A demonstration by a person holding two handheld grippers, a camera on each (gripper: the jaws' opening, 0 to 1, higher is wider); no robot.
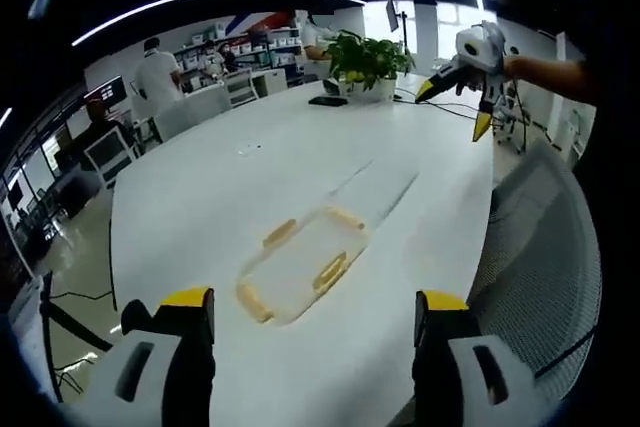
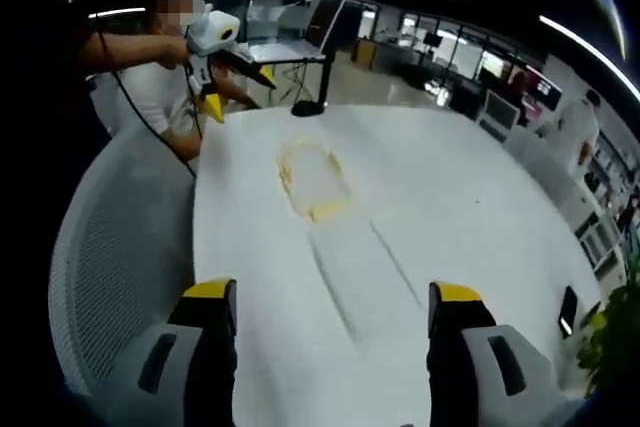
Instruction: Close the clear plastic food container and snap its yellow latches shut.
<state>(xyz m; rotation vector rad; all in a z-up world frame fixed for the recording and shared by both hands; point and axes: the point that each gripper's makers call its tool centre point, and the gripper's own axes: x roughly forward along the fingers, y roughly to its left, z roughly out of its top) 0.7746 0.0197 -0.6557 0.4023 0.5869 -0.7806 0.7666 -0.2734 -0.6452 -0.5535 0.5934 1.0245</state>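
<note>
In the left gripper view, the left gripper rises from the near edge with its yellow-tipped jaws spread wide and nothing between them. Ahead of them on the white table lies the clear plastic food container, flat and see-through, so its walls are hard to make out; its yellow latches mark its sides. Whether the lid sits fully closed cannot be told here. Beyond it two faint lines run across the tabletop. At the far right the right gripper hangs in the air, well apart from the container, a bare forearm behind it cut off by the edge; its jaws stand apart and hold nothing. A potted plant and a dark phone sit at the table's far end, with a person in white standing further off. A mesh chair back fills the near right.

In the right gripper view, the right gripper's own jaws are parted and empty at the near edge. The container lies further away in the middle of the table, its outline blurred and pale yellow. At the far left the left gripper is held up by a person in a white shirt, its jaws apart. A laptop on a stand shows behind.
</note>
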